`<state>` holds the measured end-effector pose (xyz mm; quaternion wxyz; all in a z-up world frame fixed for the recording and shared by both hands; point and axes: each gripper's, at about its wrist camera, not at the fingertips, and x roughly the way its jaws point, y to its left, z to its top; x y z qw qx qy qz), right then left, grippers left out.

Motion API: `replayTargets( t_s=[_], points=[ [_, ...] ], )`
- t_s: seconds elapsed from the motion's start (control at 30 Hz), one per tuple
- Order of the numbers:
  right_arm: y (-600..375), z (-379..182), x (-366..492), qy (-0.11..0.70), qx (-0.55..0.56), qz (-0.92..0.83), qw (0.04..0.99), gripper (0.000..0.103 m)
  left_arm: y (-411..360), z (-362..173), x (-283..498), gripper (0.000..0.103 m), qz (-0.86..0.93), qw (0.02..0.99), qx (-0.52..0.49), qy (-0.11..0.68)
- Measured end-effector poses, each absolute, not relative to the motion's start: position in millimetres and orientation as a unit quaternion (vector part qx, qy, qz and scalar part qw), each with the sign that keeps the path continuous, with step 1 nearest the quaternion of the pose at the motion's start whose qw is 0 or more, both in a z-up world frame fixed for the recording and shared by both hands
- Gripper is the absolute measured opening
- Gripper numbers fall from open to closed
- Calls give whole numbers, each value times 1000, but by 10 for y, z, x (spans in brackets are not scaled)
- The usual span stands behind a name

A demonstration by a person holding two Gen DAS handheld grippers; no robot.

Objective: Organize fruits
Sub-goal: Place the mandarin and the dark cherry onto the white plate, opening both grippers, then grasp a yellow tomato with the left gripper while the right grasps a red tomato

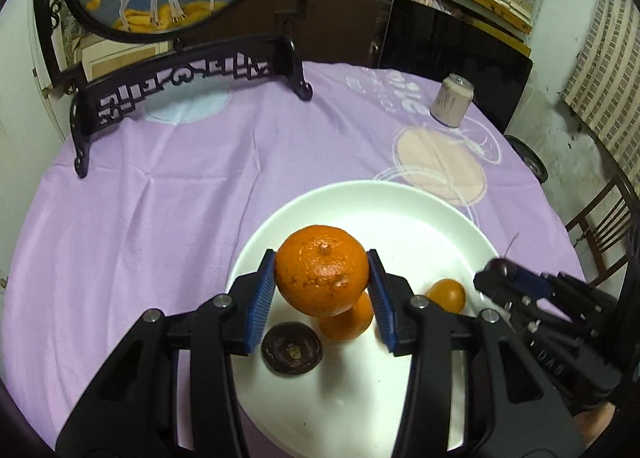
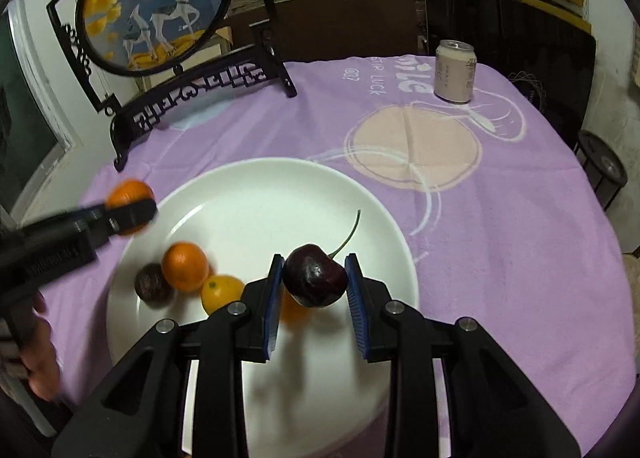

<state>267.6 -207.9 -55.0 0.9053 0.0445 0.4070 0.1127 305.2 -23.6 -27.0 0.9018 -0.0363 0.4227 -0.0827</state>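
Note:
My left gripper (image 1: 321,284) is shut on a large orange (image 1: 321,270) and holds it above the white plate (image 1: 400,210). It shows blurred in the right wrist view (image 2: 130,212) at the plate's left rim. My right gripper (image 2: 315,278) is shut on a dark cherry (image 2: 315,276) with a green stem, above the plate (image 2: 248,194). It also shows in the left wrist view (image 1: 498,272). On the plate lie a dark round fruit (image 1: 292,348), two small oranges (image 1: 348,322) (image 1: 447,295), and in the right wrist view an orange (image 2: 185,266) and a yellow-orange one (image 2: 221,292).
A purple cloth (image 2: 500,218) covers the round table. A drink can (image 2: 455,71) stands at the far right. A black carved stand with a round deer painting (image 2: 156,2) stands at the far left. A dark chair back (image 1: 452,54) is behind the table.

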Motion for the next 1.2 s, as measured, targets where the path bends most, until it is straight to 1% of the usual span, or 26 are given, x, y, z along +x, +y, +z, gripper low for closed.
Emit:
replayTargets(
  t_s=[0.1, 0.17, 0.2, 0.3, 0.47, 0.5, 0.53, 0.63, 0.77, 0.9, 1.0, 1.1, 1.2],
  points=[
    [-2012, -539, 2689, 396, 38, 117, 910, 31, -219, -323, 3095, 46, -83, 900, -47, 425],
    [-1960, -559, 2701, 390, 30, 115, 913, 46, -197, -340, 3088, 54, -85, 901, -57, 423],
    [-1955, -564, 2696, 386, 28, 110, 915, 54, -184, -320, 3061, 61, -83, 903, -59, 417],
    [-1961, -540, 2632, 377, 19, 107, 920, 54, -169, -233, 2935, 62, -78, 912, -52, 398],
    [-1984, -464, 2428, 353, 0, 102, 930, 54, -109, -63, 2515, 67, -73, 924, -49, 372],
    [-1984, -464, 2406, 351, -4, 102, 931, 54, -99, -27, 2408, 69, -72, 927, -50, 364],
    [-1978, -464, 2379, 349, -7, 101, 931, 54, -80, 13, 2243, 75, -73, 931, -55, 352],
    [-1958, -465, 2297, 348, -12, 102, 932, 54, -26, 46, 1902, 76, -80, 935, -66, 340],
    [-1956, -455, 2049, 363, -12, 92, 927, 54, 96, -45, 1419, 76, -86, 934, -61, 342],
    [-1953, -458, 1506, 386, -24, 100, 917, 56, 280, -225, 940, 78, -79, 933, -41, 348],
    [-1994, -520, 1038, 395, -7, 128, 910, 64, 376, -346, 727, 78, -88, 927, -45, 361],
    [-1987, -616, 723, 402, -9, 129, 906, 64, 367, -460, 544, 79, -104, 921, -45, 373],
    [-1941, -721, 587, 423, -20, 125, 897, 64, 312, -503, 418, 81, -117, 919, -36, 375]
  ],
)
